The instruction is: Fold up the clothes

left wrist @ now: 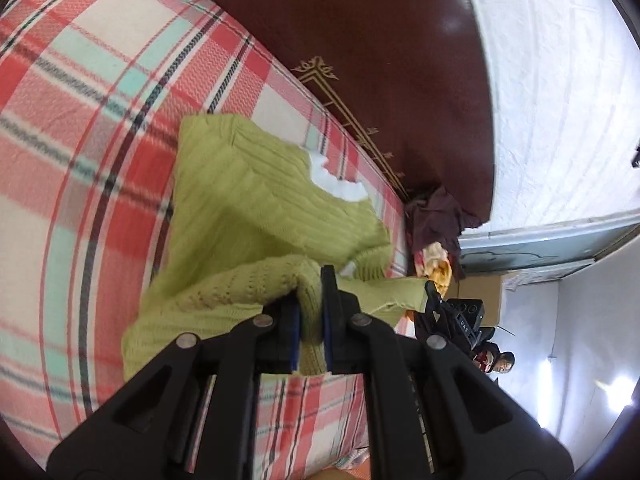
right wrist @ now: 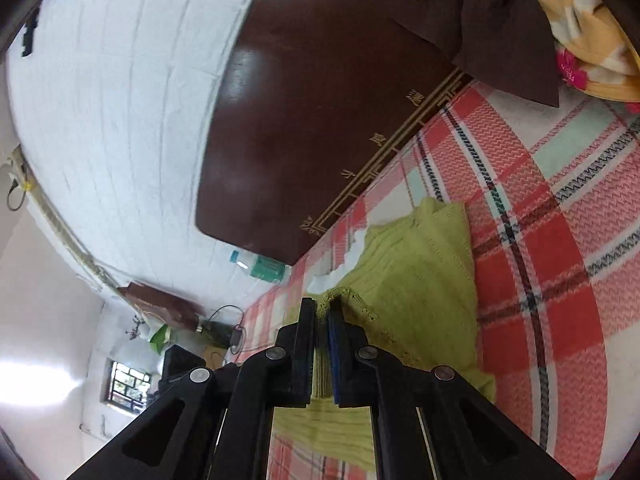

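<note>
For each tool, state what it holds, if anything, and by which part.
Both hold the green sweater: left tool on a bunched knit edge, right tool on its scalloped hem edge.

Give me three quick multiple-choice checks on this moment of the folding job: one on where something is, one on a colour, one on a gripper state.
1. Where does the lime-green knitted sweater lie?
A. on the plaid pink-and-red blanket
B. on the floor
C. draped over the dark brown wooden headboard

2. What colour is the label on the clear plastic bottle at the headboard's end?
A. orange
B. teal green
C. black

3. What is the state of the left gripper?
A. wide open, holding nothing
B. shut on the bottle
C. shut on a fold of the sweater

Answers: 1 A, most of the knit lies spread on the plaid. 2 B, the right wrist view shows a teal label. 3 C, green knit is pinched between its pads.
</note>
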